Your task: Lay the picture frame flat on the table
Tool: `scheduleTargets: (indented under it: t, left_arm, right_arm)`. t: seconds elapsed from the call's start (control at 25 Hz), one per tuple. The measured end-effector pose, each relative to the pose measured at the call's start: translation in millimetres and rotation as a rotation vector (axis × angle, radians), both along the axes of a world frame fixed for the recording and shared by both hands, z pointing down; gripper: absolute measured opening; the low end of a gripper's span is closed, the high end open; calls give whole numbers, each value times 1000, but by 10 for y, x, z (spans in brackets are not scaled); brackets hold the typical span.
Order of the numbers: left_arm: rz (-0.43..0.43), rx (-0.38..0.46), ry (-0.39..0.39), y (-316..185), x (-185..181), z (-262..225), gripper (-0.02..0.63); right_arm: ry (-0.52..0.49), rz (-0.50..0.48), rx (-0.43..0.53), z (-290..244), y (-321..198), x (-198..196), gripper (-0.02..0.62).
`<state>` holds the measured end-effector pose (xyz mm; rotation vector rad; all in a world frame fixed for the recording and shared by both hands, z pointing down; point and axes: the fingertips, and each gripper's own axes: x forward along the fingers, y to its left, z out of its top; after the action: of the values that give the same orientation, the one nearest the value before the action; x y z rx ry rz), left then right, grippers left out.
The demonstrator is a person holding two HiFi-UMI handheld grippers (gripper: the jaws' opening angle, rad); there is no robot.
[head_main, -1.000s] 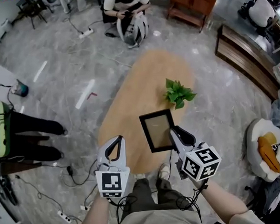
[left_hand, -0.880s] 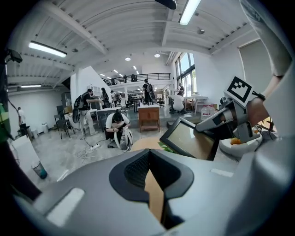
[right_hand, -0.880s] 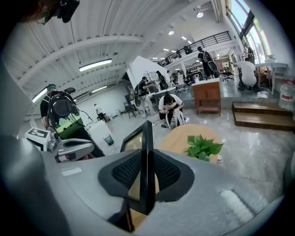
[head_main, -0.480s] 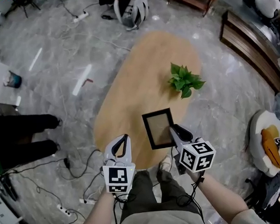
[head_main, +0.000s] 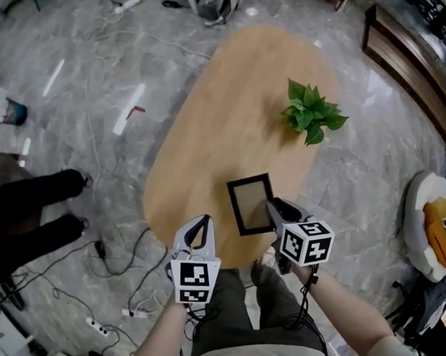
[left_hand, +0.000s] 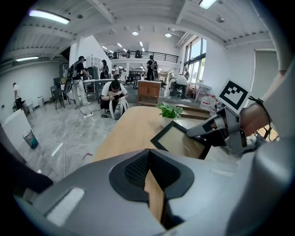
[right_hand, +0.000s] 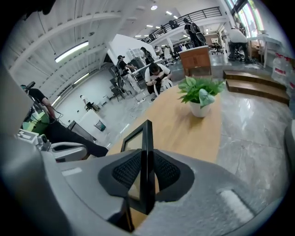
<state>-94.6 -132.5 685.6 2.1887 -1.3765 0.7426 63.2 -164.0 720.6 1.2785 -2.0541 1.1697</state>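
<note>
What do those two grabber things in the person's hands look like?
The left gripper and the right gripper are pale grey with curved jaws lined in black ribbed rubber. Each carries a white cube with black square markers, and thin black cables hang behind them.

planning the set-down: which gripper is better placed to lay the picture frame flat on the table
Right. The right gripper grips the picture frame by its edge over the table; tilting it down would probably finish. The left gripper is shut, empty, beside the frame.
</note>
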Motion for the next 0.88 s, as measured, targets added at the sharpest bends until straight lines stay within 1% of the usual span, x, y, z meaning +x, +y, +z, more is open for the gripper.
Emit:
scheduleTargets:
  t: [0.28,0.44,0.64,0.88]
  left_arm:
    - [29,-71,1,126,112,519,20]
    - [38,-94,11,120,184,736,20]
    - [50,-111,14,107,259,911,20]
    - [53,-121,11,115,255,1028,20]
  right_arm:
    - [16,19,-87,641,117,49,83]
    - [32,15,-114,938,170,81,83]
    - [47,-2,-149,1209,264,97,84]
    - [21,14,-180,1401,331,85,87]
